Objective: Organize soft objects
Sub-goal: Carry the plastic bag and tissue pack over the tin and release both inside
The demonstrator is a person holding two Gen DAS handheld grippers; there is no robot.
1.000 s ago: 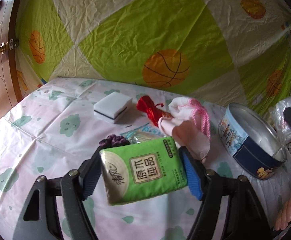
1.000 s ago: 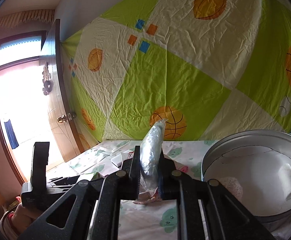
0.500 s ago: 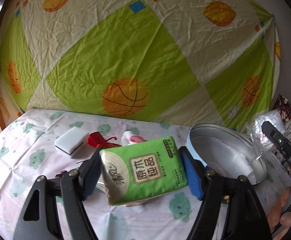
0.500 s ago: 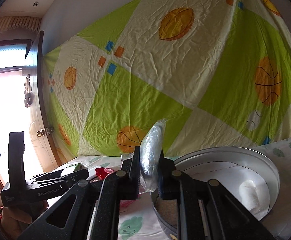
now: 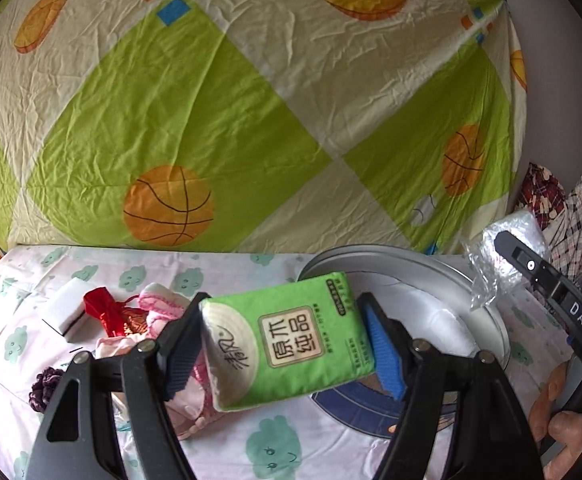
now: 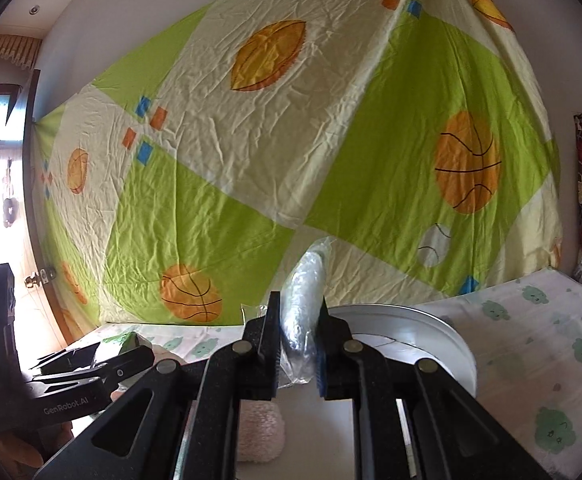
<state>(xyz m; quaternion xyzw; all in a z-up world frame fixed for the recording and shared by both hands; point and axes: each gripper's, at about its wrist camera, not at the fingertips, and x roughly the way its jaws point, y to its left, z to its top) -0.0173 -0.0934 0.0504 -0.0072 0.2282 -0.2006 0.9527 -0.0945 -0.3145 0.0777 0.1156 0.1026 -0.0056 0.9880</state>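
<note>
Two holds | tissue pack (image 5: 291, 340) – tin rim (image 5: 487, 304) | plastic bag (image 6: 303, 316) – tin

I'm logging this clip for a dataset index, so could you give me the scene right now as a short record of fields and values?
left gripper: shut on green tissue pack, held above the table
right gripper: shut on clear plastic packet, over the tin
container: round metal tin, open, white and pink soft items inside
on table: white sponge, red pouch, pink sock, purple scrunchie
surface: cloud-print tablecloth
backdrop: green and cream basketball sheet
</note>
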